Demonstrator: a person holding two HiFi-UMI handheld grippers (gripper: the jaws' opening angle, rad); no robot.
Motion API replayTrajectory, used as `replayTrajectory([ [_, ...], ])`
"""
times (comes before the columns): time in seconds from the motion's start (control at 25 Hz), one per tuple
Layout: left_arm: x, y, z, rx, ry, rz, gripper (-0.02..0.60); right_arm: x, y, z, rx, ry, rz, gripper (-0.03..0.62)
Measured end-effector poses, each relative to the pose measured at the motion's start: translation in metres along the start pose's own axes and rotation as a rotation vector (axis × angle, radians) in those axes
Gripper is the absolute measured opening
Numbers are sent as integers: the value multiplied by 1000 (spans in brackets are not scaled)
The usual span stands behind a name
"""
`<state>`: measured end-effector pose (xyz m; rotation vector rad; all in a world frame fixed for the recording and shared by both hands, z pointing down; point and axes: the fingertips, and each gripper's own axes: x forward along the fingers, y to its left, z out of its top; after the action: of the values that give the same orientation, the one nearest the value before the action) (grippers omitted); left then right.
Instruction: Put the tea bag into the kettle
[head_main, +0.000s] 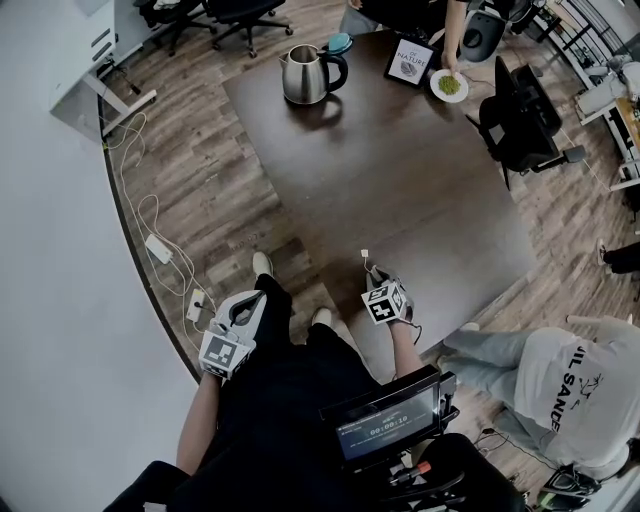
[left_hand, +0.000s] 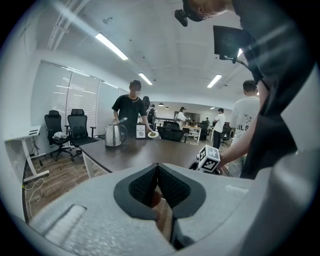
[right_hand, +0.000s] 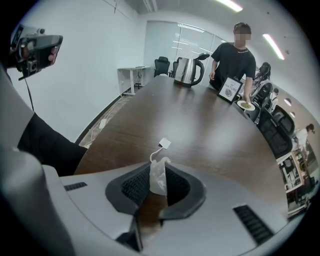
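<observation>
The right claw (right_hand: 159, 166) is nearly closed, its 2 pads pinching the tea bag (right_hand: 157, 181) upright between them at the near edge of the worktop (right_hand: 210, 135). The bag's string and paper tag (right_hand: 164, 143) stick out beyond the tips. The left claw (left_hand: 157, 169) has its pads together on nothing, off the worktop's side. The kettle (right_hand: 186, 71) stands at the far end, well apart from the bag.
</observation>
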<state>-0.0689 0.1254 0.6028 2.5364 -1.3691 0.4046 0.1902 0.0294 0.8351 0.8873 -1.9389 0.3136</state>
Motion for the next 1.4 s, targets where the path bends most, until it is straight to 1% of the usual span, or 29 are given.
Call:
replayTrajectory([
  [0.12,0,-2,0,13,12,-10,4,-14,-2,12,65,-58,-7,57],
  [0.28,8,-9,4,23,22,-43,4,-41,-9,34,154,-176,-25,55],
  [0.44,22,-20,7,54,14,-101,3,-68,-14,45,253,-265,-37,54],
  [0.64,43,-31,24,92,17,-158,3,-101,-18,46,369,-345,-69,54],
  [0.8,58,-40,27,112,-1,-227,3,-129,-17,48,450,-405,-87,52],
  [0.92,70,-39,40,107,-20,-274,3,-149,-18,61,490,-450,-114,52],
  [1.04,82,-36,58,125,-52,-313,3,-169,-20,79,522,-507,-143,52],
  [1.24,95,-28,69,131,-76,-382,3,-192,-22,116,519,-597,-213,52],
  [1.4,101,-8,81,167,-89,-419,3,-197,-17,154,514,-632,-228,52],
])
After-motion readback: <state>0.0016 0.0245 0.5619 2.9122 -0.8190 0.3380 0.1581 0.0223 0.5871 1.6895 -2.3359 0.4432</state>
